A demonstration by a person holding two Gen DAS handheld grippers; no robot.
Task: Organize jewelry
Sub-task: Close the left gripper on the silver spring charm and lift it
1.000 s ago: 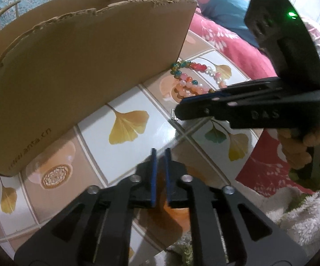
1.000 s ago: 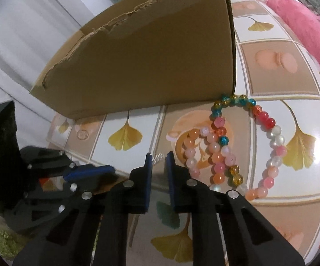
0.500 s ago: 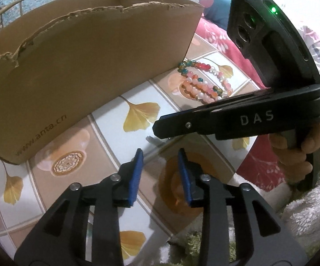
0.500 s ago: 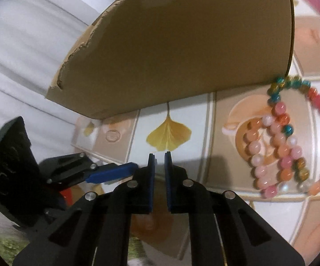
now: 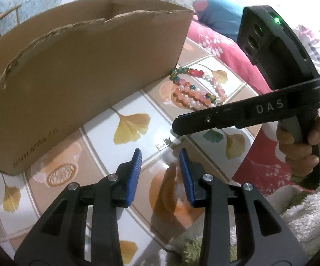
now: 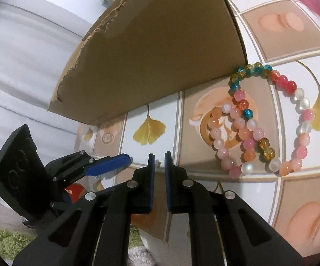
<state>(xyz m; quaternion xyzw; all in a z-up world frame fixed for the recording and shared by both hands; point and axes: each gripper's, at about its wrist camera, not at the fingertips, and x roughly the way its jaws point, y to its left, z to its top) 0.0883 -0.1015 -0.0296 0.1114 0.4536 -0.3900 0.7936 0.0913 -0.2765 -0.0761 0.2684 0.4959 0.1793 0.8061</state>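
Blue-padded jaws on the left gripper [image 5: 160, 166] now stand wide apart with nothing between them — a second ago they were nearly shut, half a second ago half parted. Just ahead of them, a small silvery piece, probably an earring [image 5: 163, 144], lies flat on the ginkgo-print tablecloth [image 5: 128, 128], close to the tip of the right gripper [image 6: 158, 161]. That gripper's jaws are narrow, a thin gap only, and a glint of metal shows just past their tips in the right wrist view; whether they pinch anything I cannot tell.

Further out, the beaded bracelets [image 6: 262, 124] lie looped over one another on the cloth, one strand touching the near corner of the torn cardboard box [image 5: 82, 71]; their place against the box matches the earlier frames, so only the grippers have shifted. The right hand [image 5: 304, 141] grips its handle over a pink floral blanket [image 5: 222, 51].

My reading: the widening of the left jaws is preparation to take the small piece, perhaps as a handover, before it goes into the box. Nothing can be seen inside the box from here.
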